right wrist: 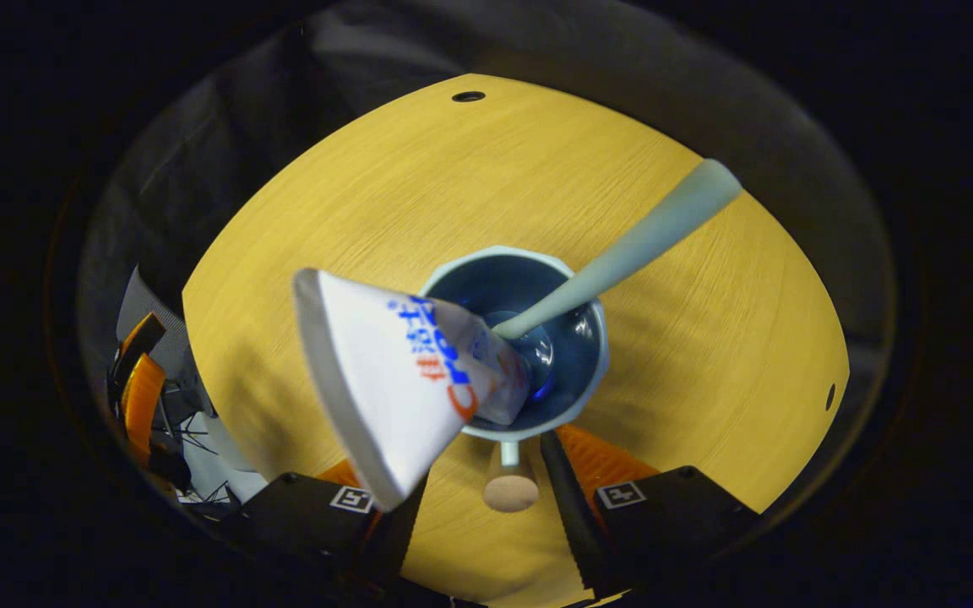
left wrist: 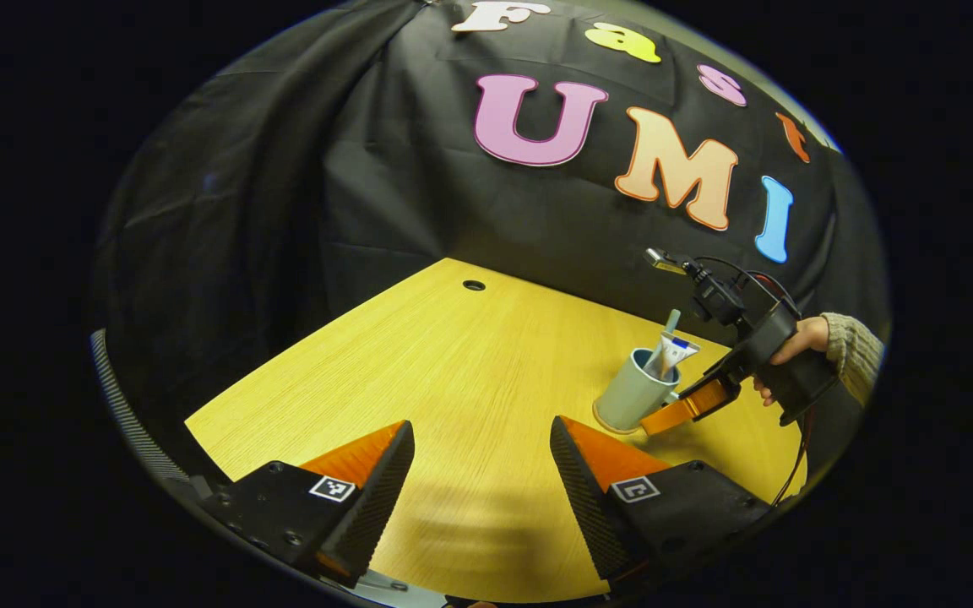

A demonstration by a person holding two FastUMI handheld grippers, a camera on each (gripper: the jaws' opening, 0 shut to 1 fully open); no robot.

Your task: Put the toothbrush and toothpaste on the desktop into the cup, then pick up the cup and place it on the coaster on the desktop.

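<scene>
Yellow wood-grain worktop (left wrist: pixel 453 355) is carrying one pale blue-grey cup (left wrist: pixel 632 393), holding one mint toothbrush (right wrist: pixel 622 253) and one white toothpaste tube (right wrist: pixel 394 380). Right gripper (right wrist: pixel 486 485) is straddling the cup's handle, unclenched; left gripper (left wrist: pixel 482 473) is hovering released.

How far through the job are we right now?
Loading looks done: the toothbrush and toothpaste both stand in the cup. In hand: the right gripper has its fingers either side of the cup's handle, apparently not yet closed. Left: lifting the cup onto the coaster. The left gripper hangs open over the desktop.
</scene>
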